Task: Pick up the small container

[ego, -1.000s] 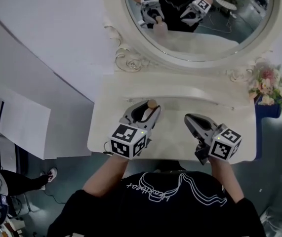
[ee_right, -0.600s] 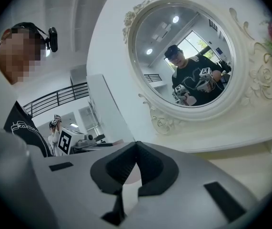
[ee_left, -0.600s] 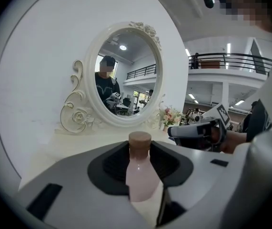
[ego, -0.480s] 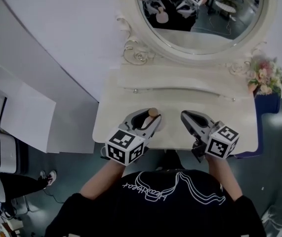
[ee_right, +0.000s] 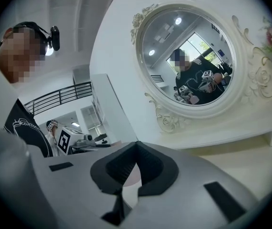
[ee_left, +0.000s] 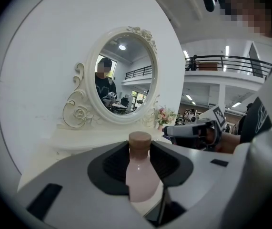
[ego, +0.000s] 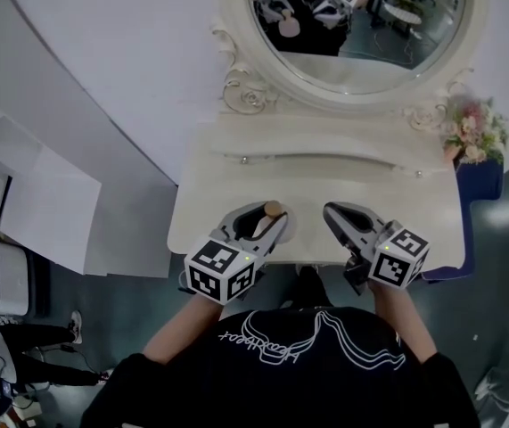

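The small container [ego: 271, 211] is a pale pink bottle with a wooden cap. My left gripper [ego: 267, 218] is shut on it, and it stands upright between the black pads above the front of the white dressing table [ego: 325, 172]. In the left gripper view the small container [ee_left: 139, 175] fills the gap between the jaws, cap upward. My right gripper [ego: 333, 212] hangs beside it to the right, a short way apart, shut with nothing held. In the right gripper view its jaw tips [ee_right: 136, 144] meet.
An oval mirror [ego: 361, 16] in an ornate white frame rises behind the table and reflects both grippers. A bunch of pink flowers [ego: 468, 132] sits at the table's right end by a blue object [ego: 490, 185]. White panels [ego: 40, 203] lean at the left.
Both grippers have drawn slightly back toward the table's front edge. The bottle stays in the left gripper's hold and the right gripper stays shut.
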Demonstrator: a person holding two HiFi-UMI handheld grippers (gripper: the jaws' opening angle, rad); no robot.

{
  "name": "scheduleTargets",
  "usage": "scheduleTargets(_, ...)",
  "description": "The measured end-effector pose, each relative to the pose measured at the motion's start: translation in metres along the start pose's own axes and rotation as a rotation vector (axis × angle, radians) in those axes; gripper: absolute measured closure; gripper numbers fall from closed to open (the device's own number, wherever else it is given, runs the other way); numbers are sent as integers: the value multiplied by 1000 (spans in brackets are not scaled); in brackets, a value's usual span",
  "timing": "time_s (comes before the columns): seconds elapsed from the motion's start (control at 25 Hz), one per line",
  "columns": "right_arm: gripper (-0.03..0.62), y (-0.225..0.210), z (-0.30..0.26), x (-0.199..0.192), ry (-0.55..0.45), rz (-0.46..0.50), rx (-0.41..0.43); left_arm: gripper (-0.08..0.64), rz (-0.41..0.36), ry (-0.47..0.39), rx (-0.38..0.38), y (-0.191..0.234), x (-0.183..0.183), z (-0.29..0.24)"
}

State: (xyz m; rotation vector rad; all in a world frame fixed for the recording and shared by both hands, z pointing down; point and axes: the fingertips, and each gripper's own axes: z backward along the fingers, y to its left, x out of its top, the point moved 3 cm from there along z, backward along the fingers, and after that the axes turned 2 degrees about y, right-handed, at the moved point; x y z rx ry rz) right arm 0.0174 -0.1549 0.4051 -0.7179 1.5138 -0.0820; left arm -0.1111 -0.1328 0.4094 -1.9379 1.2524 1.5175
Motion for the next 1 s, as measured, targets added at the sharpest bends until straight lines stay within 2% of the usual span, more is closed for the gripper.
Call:
scheduleTargets(0.16,586,2,2,-5,14,21,-4,420,-3,-3,-5,-4,0,0)
scheduleTargets(1.0,586,-5,7,-13,6,-16,-30,420,6,1,-35,-11,-1,-5)
